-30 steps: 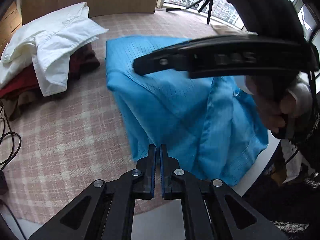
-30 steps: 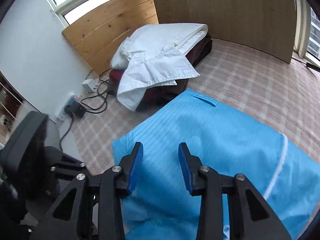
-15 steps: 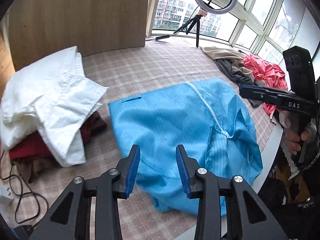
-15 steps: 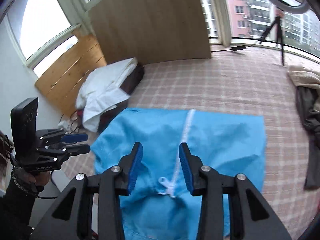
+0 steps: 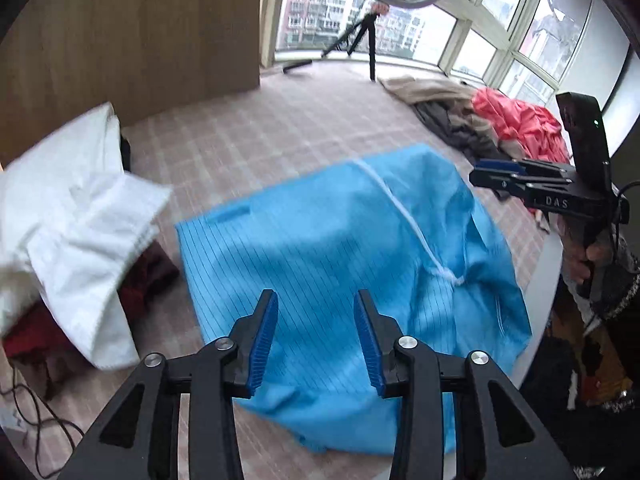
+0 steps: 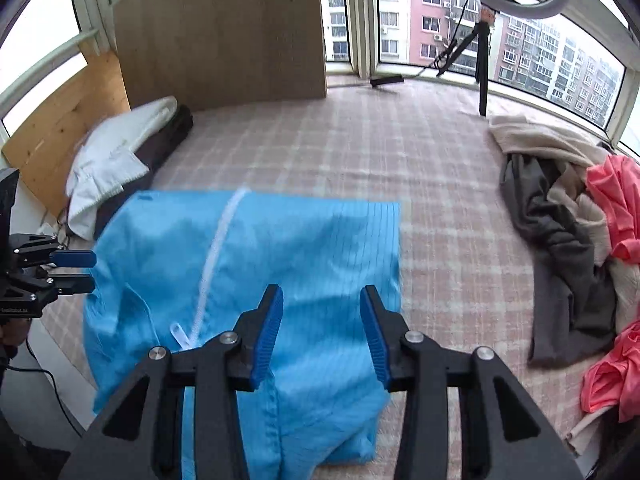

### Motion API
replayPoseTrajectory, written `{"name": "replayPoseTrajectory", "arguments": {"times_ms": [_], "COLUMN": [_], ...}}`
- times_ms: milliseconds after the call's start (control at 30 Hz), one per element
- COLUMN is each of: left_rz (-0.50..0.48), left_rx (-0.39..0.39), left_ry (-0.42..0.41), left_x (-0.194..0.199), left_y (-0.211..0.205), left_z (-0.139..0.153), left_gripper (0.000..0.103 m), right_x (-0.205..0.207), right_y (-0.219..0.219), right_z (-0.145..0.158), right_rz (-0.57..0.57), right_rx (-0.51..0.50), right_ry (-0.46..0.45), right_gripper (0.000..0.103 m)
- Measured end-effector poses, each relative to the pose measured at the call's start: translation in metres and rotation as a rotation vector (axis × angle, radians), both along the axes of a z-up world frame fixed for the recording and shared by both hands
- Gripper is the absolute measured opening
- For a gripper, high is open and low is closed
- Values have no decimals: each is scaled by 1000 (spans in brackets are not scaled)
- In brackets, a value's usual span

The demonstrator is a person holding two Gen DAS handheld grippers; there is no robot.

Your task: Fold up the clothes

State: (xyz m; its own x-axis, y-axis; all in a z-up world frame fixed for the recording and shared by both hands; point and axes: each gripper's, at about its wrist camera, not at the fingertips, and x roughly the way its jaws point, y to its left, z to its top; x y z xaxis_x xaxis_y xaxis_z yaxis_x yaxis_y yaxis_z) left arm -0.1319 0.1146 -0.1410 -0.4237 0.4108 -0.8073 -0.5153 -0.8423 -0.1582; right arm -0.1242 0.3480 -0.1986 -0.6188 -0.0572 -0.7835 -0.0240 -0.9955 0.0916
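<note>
Both claws have backed up off the blue garment since a second ago; left was pinched together low at the near hem, and is now opening with nothing between the pads.

Left claw (image 5: 316,334): jaws apart and widening, empty, hovering over the near edge of the garment (image 5: 340,264). Right claw (image 6: 322,334): jaws apart, empty, over the garment's near-right part; from the left view it sits off past the right edge, clear of the cloth.

Garment lies on the checked bench cover (image 6: 400,152), near the front edge, partly folded into a rough rectangle. White zipper (image 6: 216,236) runs down the top face. Near end is bunched, not flat; front corner looks to droop past the bench edge.

Handling, my read: thin woven fabric, light, soft, no stiffness, likely a bit slick. It'll sag from any pinch point and slide on itself. Take it at two corners of one edge, one claw each, pinching all layers together. Avoid the zipper, it's lumpy and resists creasing.

Further back: white shirt pile (image 5: 72,216) at left, just beside the garment. Unfolded heap (image 6: 568,224) at right, well apart. Tripod (image 6: 482,40) by the window.
</note>
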Motion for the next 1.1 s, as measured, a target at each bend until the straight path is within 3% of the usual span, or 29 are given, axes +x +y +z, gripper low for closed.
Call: {"name": "replayPoseTrajectory", "arguments": {"times_ms": [67, 133, 233, 300, 400, 500, 667, 767, 900, 967, 1100], "left_rz": [49, 75, 79, 78, 80, 105, 185, 204, 177, 179, 216], "left_rx": [22, 33, -70, -89, -75, -43, -21, -41, -122, -139, -76], "left_ry": [26, -14, -70, -51, -38, -73, -43, -38, -54, -33, -39], "left_x": [-22, -45, -59, -56, -50, -49, -20, -2, 0, 1, 3], "left_y": [4, 16, 40, 48, 45, 32, 8, 4, 18, 22, 12], "left_z": [-1, -19, -61, -72, -69, -57, -37, -45, -78, -79, -58], "left_gripper": [44, 45, 46, 48, 49, 49, 50, 59, 61, 62, 61], "right_x": [-21, -45, -68, -73, -69, -66, -30, -14, -16, -17, -12], "right_y": [-7, -14, -15, -13, -15, -18, 3, 7, 2, -4, -4], "right_z": [3, -3, -36, -57, -69, -63, -40, -44, -74, -73, -61], "right_rz": [0, 1, -18, -27, 3, 35, -21, -83, -100, -95, -112], "right_rx": [5, 20, 26, 23, 45, 79, -14, -16, 6, 64, 83], "right_ry": [38, 52, -42, -85, -53, -75, -69, -77, -165, -148, -141], "right_gripper": [44, 51, 52, 53, 60, 61, 61, 67, 69, 70, 70]}}
